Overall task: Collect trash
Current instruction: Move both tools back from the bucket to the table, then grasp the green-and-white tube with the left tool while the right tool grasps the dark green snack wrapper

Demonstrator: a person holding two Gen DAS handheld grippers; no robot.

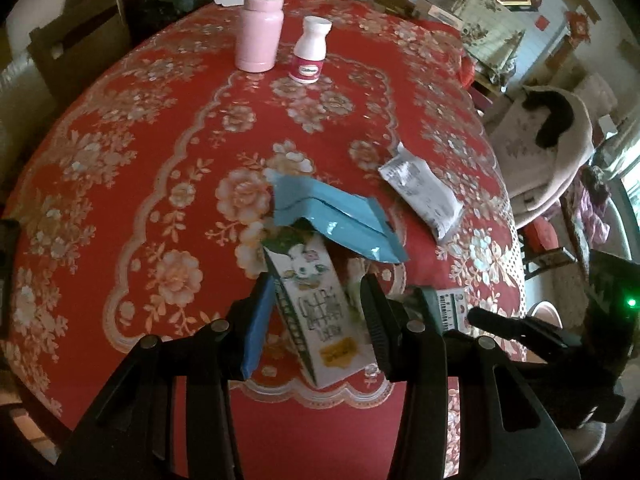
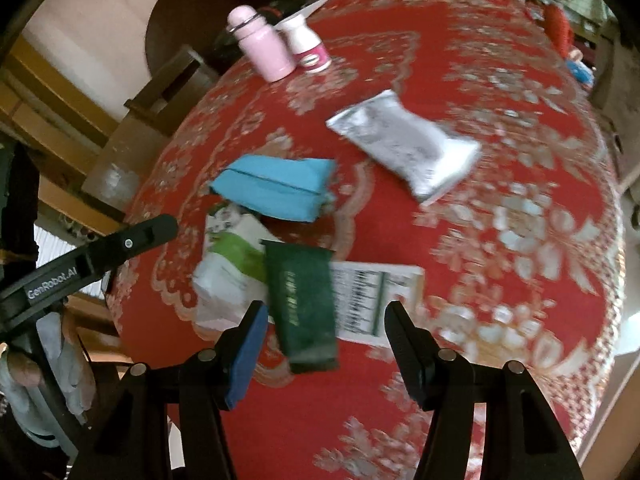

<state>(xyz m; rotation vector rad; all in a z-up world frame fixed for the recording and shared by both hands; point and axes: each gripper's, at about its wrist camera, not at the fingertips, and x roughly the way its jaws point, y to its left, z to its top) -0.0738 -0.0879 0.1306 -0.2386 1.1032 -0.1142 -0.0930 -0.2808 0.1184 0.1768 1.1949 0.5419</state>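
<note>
On the red floral surface (image 1: 140, 128), near its front edge, the trash lies in a loose cluster: a white milk carton (image 1: 320, 304) with a cartoon print, a blue wrapper (image 1: 340, 216) overlapping its far end, a dark green packet (image 2: 302, 304) resting on a white printed box (image 2: 376, 300), and a silver pouch (image 2: 404, 144) lying apart. That makes five pieces of litter, one of each. Two bottles stand at the back, a pink bottle (image 1: 258, 24) and a small white bottle (image 1: 310, 52); they look like keepers, not trash.

The left gripper (image 1: 316, 300) straddles the milk carton with its fingers apart on either side; whether the pads press it I cannot tell. The right gripper (image 2: 324, 336) frames the green packet with its fingers spread, clearly released and clear of it.

All of it looks light. The carton is probably empty and crushable, best pinched across its narrow sides. The wrapper, packet and pouch are thin, slick film, likely to slide, so an edge or fold is the place to grip.
</note>
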